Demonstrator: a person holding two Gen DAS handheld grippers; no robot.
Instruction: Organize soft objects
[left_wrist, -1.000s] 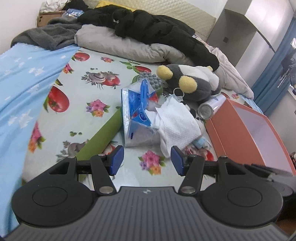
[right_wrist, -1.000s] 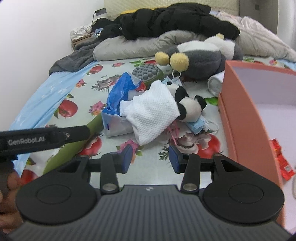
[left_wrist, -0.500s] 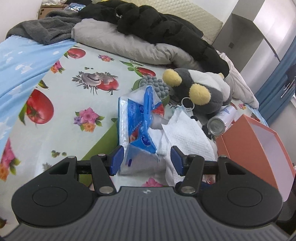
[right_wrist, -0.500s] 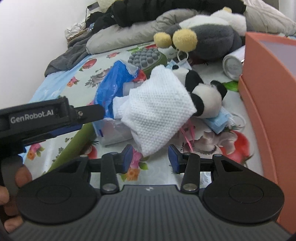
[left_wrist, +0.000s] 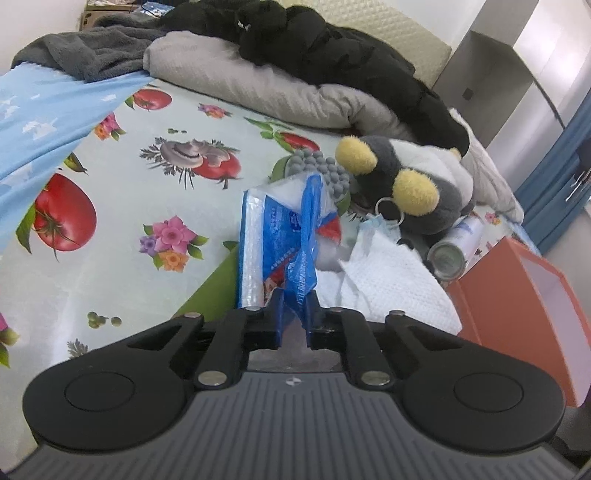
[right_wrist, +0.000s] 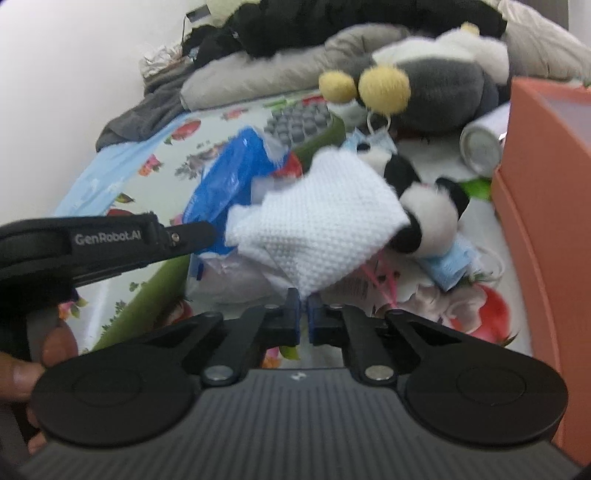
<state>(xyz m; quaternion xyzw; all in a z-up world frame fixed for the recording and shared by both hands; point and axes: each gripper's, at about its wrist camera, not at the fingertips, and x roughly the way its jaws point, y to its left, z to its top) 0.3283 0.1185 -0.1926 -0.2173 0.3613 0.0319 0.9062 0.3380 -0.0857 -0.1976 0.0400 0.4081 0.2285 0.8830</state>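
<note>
A blue-and-clear plastic tissue pack (left_wrist: 266, 236) lies on the flowered sheet. My left gripper (left_wrist: 297, 314) is closing its jaws on the pack's blue flap, and the pads pinch it. A white waffle cloth (right_wrist: 317, 221) drapes over the pack (right_wrist: 229, 177) and a small panda plush (right_wrist: 424, 206). My right gripper (right_wrist: 303, 310) is closing its jaws on the cloth's near corner, pads nearly together on it. The left gripper's finger (right_wrist: 192, 232) reaches in from the left. The cloth (left_wrist: 391, 280) lies right of the pack.
A big grey plush with yellow ears (left_wrist: 413, 184) sits behind the pile. An orange box (left_wrist: 517, 295) stands open at the right, with a spray can (left_wrist: 450, 254) against it. A green roller (left_wrist: 214, 288) lies under the pack. Pillow and dark clothes fill the back.
Both grippers moved forward and down to the pile, then went from open to shut, the left on the pack's blue flap and the right on the cloth's corner.
</note>
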